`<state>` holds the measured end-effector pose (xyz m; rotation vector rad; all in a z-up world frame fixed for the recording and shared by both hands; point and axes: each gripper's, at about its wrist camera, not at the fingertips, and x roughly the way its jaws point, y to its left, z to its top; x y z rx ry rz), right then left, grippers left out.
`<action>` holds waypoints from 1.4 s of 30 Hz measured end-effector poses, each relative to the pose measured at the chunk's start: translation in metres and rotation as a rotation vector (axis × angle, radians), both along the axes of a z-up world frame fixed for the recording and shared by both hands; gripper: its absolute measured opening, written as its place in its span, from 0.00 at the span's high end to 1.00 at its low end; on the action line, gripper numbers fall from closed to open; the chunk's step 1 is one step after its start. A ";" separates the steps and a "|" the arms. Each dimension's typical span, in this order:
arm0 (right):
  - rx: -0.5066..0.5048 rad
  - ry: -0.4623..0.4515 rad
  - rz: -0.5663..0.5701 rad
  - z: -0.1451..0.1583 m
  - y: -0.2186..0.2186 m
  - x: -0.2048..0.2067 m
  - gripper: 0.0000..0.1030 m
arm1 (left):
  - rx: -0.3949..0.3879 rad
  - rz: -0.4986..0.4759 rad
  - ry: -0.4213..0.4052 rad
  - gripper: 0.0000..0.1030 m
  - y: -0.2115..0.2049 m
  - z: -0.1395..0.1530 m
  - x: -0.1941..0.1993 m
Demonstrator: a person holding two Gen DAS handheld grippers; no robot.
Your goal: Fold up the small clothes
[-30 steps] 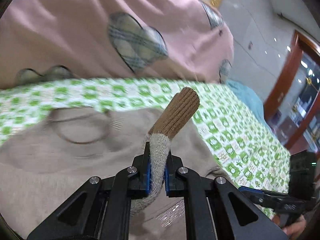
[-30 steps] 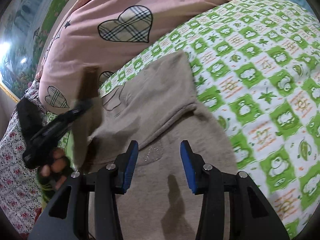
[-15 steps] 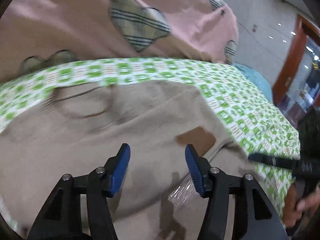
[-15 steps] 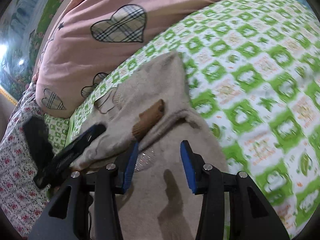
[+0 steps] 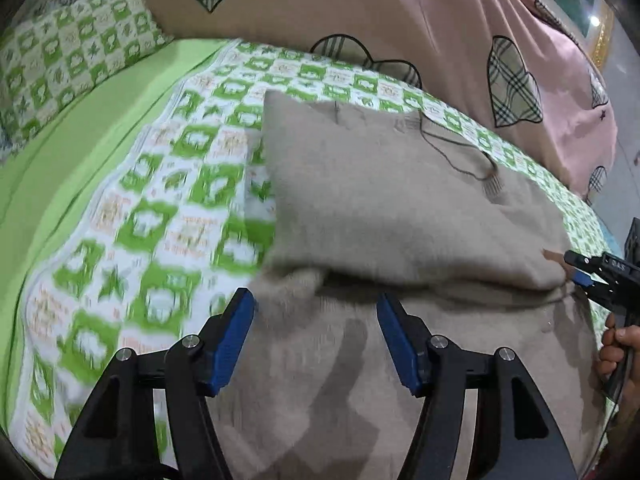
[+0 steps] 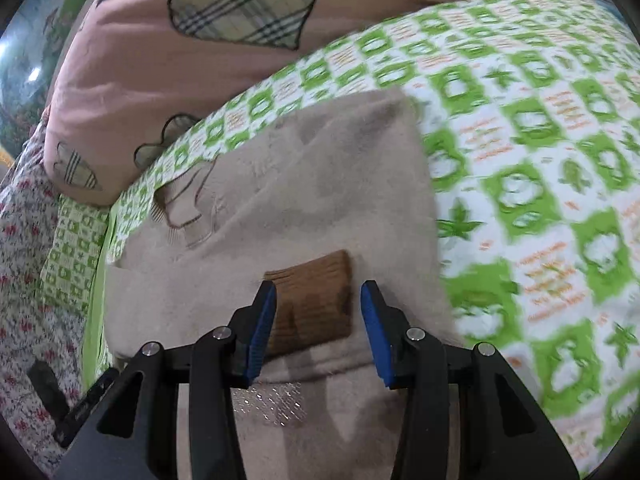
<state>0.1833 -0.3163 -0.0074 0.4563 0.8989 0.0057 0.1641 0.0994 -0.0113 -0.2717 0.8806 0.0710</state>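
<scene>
A beige knitted sweater (image 5: 400,208) lies on the green-and-white checked bedspread (image 5: 160,208), its upper part folded over. Its brown ribbed cuff (image 6: 310,300) lies flat on the beige cloth (image 6: 320,184) in the right wrist view. My left gripper (image 5: 316,336) is open and empty, over the sweater's left edge by the fold. My right gripper (image 6: 318,320) is open, its blue pads on either side of the brown cuff, just above it. It also shows at the right edge of the left wrist view (image 5: 588,276).
A pink quilt with plaid hearts (image 5: 400,12) is piled at the back of the bed, also in the right wrist view (image 6: 180,52). A checked pillow (image 5: 64,52) and plain green sheet (image 5: 80,140) lie at the left. A floral cloth (image 6: 24,280) lies beyond the bed edge.
My left gripper let go of the sleeve, which dropped flat on the sweater, and swung left to the sweater's edge. My right gripper came close over the brown cuff.
</scene>
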 end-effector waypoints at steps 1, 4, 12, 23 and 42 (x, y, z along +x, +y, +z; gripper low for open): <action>-0.017 -0.011 0.017 0.002 0.005 0.001 0.66 | 0.005 -0.002 -0.001 0.37 -0.001 0.001 0.009; -0.015 -0.074 0.047 0.020 0.012 -0.003 0.94 | 0.021 0.010 0.015 0.37 0.000 -0.004 0.036; 0.089 -0.291 -0.043 0.096 -0.027 -0.026 0.95 | 0.071 -0.028 0.000 0.37 -0.002 -0.003 0.025; 0.108 -0.249 -0.036 0.089 -0.019 -0.023 0.95 | 0.118 0.062 0.050 0.56 0.005 -0.011 0.042; 0.055 -0.030 -0.014 0.014 -0.018 -0.016 0.68 | -0.182 0.011 -0.014 0.56 0.061 0.003 -0.004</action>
